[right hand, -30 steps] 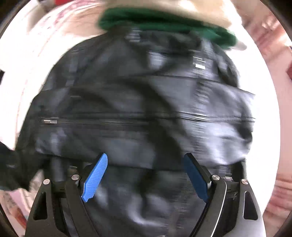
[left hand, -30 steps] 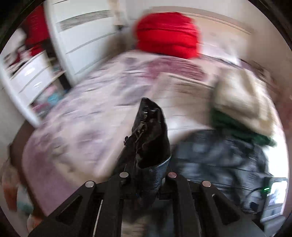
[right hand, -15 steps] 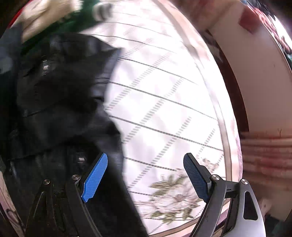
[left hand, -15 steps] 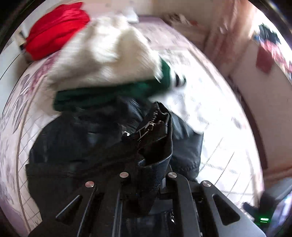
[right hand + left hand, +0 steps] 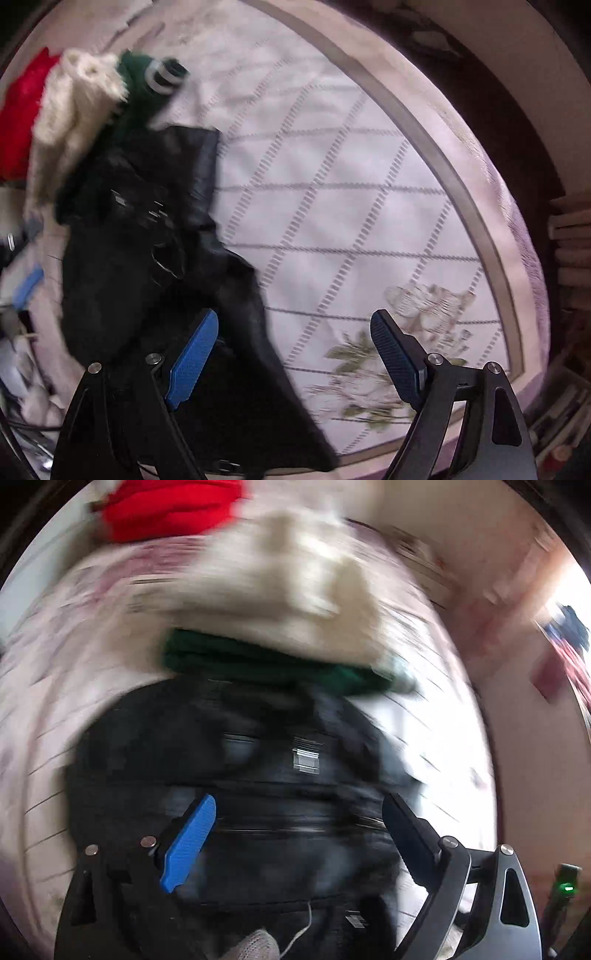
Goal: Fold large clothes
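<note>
A black leather jacket (image 5: 229,760) lies bunched on the bed's quilted cover (image 5: 332,206); it also shows in the right wrist view (image 5: 147,258). My left gripper (image 5: 299,842) is open and empty just above the jacket, its blue pads spread wide. My right gripper (image 5: 295,354) is open and empty, over the jacket's right edge and the bare quilt. The left wrist view is blurred by motion.
A folded stack, a cream fleece (image 5: 280,576) on a green garment (image 5: 258,661), lies just beyond the jacket. A red pillow (image 5: 166,509) is at the bed's head. The bed's edge (image 5: 491,206) curves to the right, with dark floor past it.
My left gripper was shut on a fold of the black jacket; now it is open and the jacket lies on the bed. The right gripper has stayed open and swung right.
</note>
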{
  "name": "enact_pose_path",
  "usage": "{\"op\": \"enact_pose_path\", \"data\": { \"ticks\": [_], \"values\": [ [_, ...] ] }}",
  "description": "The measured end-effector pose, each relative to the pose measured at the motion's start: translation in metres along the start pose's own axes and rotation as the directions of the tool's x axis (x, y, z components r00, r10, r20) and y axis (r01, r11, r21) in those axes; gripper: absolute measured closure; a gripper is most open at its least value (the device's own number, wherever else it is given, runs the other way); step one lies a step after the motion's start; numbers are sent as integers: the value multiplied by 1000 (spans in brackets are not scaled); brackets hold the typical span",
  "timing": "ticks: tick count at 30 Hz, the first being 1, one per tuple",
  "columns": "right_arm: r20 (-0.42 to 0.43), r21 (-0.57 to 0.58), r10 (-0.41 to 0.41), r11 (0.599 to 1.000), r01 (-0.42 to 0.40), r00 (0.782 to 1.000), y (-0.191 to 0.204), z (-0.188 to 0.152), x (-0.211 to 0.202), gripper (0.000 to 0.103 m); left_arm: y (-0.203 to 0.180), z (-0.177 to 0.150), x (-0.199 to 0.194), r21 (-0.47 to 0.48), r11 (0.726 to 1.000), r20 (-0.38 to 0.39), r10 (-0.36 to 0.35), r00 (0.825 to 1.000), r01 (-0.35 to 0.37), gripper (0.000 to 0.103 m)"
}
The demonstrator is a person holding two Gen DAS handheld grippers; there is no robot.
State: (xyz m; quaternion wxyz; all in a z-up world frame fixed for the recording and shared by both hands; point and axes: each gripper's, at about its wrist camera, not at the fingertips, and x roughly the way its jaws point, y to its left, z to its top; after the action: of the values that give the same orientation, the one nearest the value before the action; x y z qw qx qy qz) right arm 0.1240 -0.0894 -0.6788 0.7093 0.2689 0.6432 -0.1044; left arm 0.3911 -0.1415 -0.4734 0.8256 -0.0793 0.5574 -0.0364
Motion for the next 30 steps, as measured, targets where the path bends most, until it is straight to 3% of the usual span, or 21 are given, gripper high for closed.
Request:
{"op": "enact_pose_path", "data": {
  "ticks": [2,3,5,6,10,11,12,13,15,21,24,27,30],
  "values": [
    [10,-3,80,997,-80,997,17,6,-1,17,36,-2,-12,-86,992,9,98,995,-97,11],
    [11,-7,96,995,-96,995,39,-3,-2,17,61,-5,-18,-142,973,2,183,983,-181,11],
    [2,-35,122,992,-122,992,63,5,5,17,100,-14,-21,-216,939,-22,269,963,-267,11],
    [-4,-49,114,992,-114,994,76,0,1,17,123,-21,-17,-250,910,-55,327,944,-330,11],
    [-105,-102,96,989,-107,990,116,17,53,20,185,-40,12,-315,833,-183,417,890,-455,11],
    [-125,-128,112,983,-128,986,124,18,62,30,193,-41,21,-310,819,-203,438,876,-482,11],
    [-134,-169,86,980,-109,987,133,18,69,62,200,-42,28,-303,802,-217,468,857,-515,11],
    [-106,-208,27,977,-49,994,140,17,73,84,204,-41,31,-299,793,-211,487,847,-530,11],
    [-50,-210,33,977,-43,998,143,16,69,92,206,-37,37,-275,789,-201,511,835,-549,11],
    [161,-193,-34,979,65,986,145,16,26,95,217,-28,59,-236,803,-212,507,835,-548,11],
    [90,-203,-116,970,132,989,141,25,64,95,224,-27,87,-213,799,-250,512,822,-563,8],
    [45,-236,-159,958,165,986,141,34,96,95,235,-25,97,-256,810,-235,477,847,-527,0],
    [-2,-257,-176,951,170,984,146,45,96,93,237,-23,95,-258,815,-243,465,851,-519,0]
  ]
}}
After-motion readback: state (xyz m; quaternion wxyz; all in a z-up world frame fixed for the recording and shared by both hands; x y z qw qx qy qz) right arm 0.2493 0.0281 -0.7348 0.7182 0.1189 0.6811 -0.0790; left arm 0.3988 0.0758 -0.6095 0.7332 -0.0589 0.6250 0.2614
